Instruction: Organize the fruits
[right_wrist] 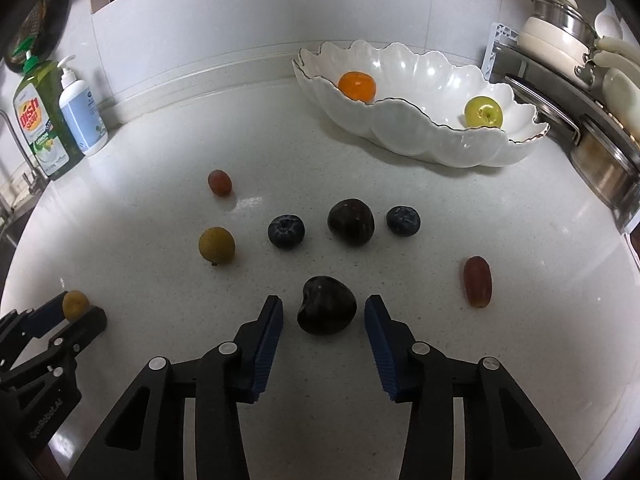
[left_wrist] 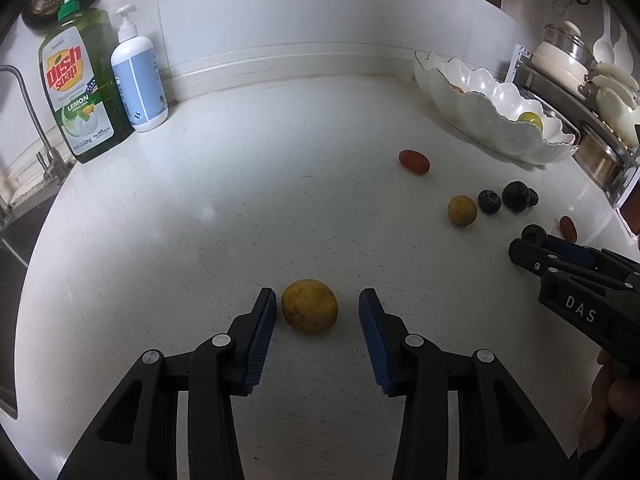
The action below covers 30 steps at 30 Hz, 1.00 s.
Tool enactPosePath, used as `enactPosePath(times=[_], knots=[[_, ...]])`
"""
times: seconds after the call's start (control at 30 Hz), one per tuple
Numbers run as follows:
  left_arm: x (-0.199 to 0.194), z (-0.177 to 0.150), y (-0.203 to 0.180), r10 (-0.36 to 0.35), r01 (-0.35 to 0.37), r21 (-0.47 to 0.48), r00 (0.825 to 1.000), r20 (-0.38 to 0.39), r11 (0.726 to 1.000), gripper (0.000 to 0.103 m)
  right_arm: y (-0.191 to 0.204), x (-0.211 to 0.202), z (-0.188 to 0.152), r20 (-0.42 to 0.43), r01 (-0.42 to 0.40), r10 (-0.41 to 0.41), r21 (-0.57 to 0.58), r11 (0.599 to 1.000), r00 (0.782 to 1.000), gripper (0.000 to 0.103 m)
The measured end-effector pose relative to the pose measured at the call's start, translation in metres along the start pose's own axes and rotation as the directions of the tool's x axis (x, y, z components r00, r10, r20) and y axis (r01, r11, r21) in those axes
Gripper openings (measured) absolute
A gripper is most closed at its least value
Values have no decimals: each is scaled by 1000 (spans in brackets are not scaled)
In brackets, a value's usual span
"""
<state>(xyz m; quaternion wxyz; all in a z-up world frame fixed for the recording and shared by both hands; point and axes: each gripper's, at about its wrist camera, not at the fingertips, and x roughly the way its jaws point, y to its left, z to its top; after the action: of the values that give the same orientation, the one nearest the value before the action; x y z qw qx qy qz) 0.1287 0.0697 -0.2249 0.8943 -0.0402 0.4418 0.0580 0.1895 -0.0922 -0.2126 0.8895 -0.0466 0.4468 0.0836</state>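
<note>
In the left wrist view a round yellow fruit [left_wrist: 309, 306] lies on the white counter between the blue pads of my left gripper [left_wrist: 317, 300]. The jaws are open: the left pad is close to the fruit and a gap shows at the right pad. In the right wrist view a dark cherry [right_wrist: 326, 311] lies between the fingers of my right gripper [right_wrist: 323, 302], open with a gap on each side. Beyond it lie two blueberries [right_wrist: 286, 231], another dark cherry [right_wrist: 351, 222], a yellow-green fruit [right_wrist: 216, 243] and two red grapes [right_wrist: 477, 281]. The white scalloped bowl [right_wrist: 400, 132] holds an orange [right_wrist: 357, 85] and a green apple [right_wrist: 483, 112].
A green dish soap bottle [left_wrist: 82, 88] and a white pump bottle [left_wrist: 138, 80] stand at the back left by the faucet [left_wrist: 24, 120] and sink edge. A rack of pots and lids [right_wrist: 580, 80] fills the right side behind the bowl.
</note>
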Motion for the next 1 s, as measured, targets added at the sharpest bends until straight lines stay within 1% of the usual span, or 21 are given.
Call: enactPosePath(times=[0.07, 0.17, 0.2, 0.27, 0.7, 1.0], knots=[[0, 0, 0, 0, 0, 1, 1000, 3, 1000, 37, -1, 0, 0, 1, -4, 4, 1, 1000, 1000, 38], [0, 0, -2, 1, -1, 2, 1000, 6, 1000, 34, -3, -1, 0, 4, -9, 9, 1, 1000, 1000, 29], [0, 0, -2, 4, -4, 3, 1000, 6, 1000, 33, -3, -1, 0, 4, -12, 12, 2, 1000, 1000, 29], [0, 0, -3, 6, -6, 4, 1000, 7, 1000, 27, -4, -1, -1, 7, -18, 18, 5, 1000, 1000, 29], [-2, 2, -8, -1, 1, 14, 1000, 5, 1000, 26, -9, -8, -4, 11, -38, 38, 25, 999, 999, 29], [-9, 11, -15, -16, 15, 35, 1000, 21, 999, 26, -14, -17, -2, 24, -26, 25, 41, 999, 999, 29]])
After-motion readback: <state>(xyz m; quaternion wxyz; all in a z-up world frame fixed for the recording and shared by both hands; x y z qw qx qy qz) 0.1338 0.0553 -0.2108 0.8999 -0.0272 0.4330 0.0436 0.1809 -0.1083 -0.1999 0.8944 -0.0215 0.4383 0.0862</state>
